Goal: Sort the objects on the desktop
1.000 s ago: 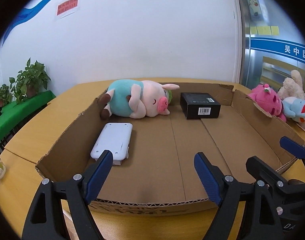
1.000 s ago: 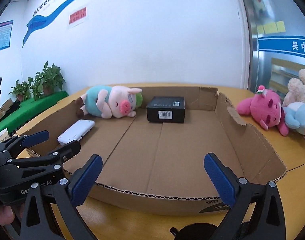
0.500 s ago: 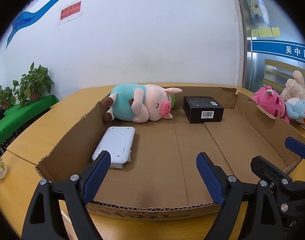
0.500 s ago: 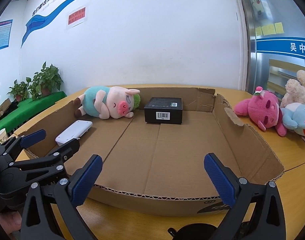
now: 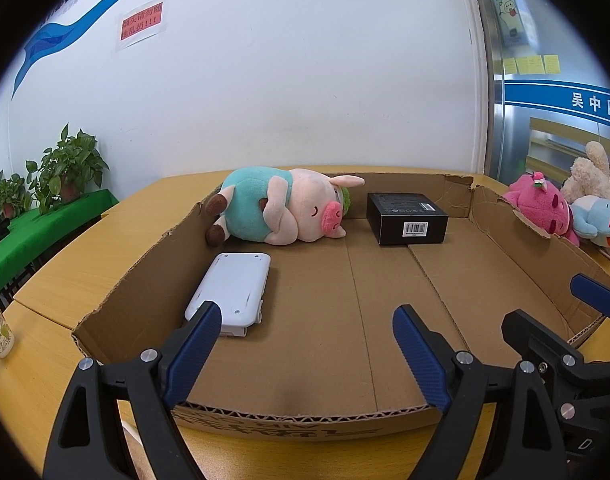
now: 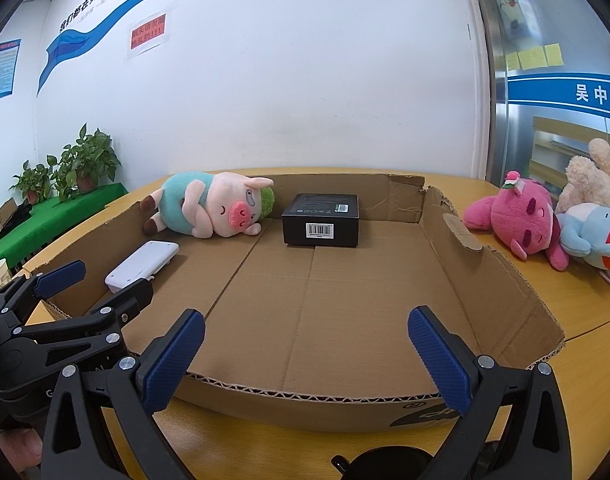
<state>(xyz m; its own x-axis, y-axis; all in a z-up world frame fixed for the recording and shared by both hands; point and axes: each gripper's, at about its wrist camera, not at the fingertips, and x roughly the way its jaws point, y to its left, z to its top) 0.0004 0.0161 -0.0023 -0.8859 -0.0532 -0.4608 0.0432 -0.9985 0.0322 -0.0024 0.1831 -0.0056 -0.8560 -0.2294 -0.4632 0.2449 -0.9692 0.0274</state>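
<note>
Now, white device (image 5: 233, 290) at 10 o'clock just past left gripper (image 5: 307, 340), jaws wide, nothing between, pig plush (image 5: 283, 210) at 12 w/ black box (image 5: 407, 218) at 1 in cardboard tray (image 5: 137, 280), right gripper (image 6: 305, 344) wide & empty, pink plush (image 6: 517, 216) at 2 outside tray.

Plush pig (image 6: 209, 210) and black box (image 6: 321, 226) lie in cardboard tray (image 6: 485, 280).
</note>
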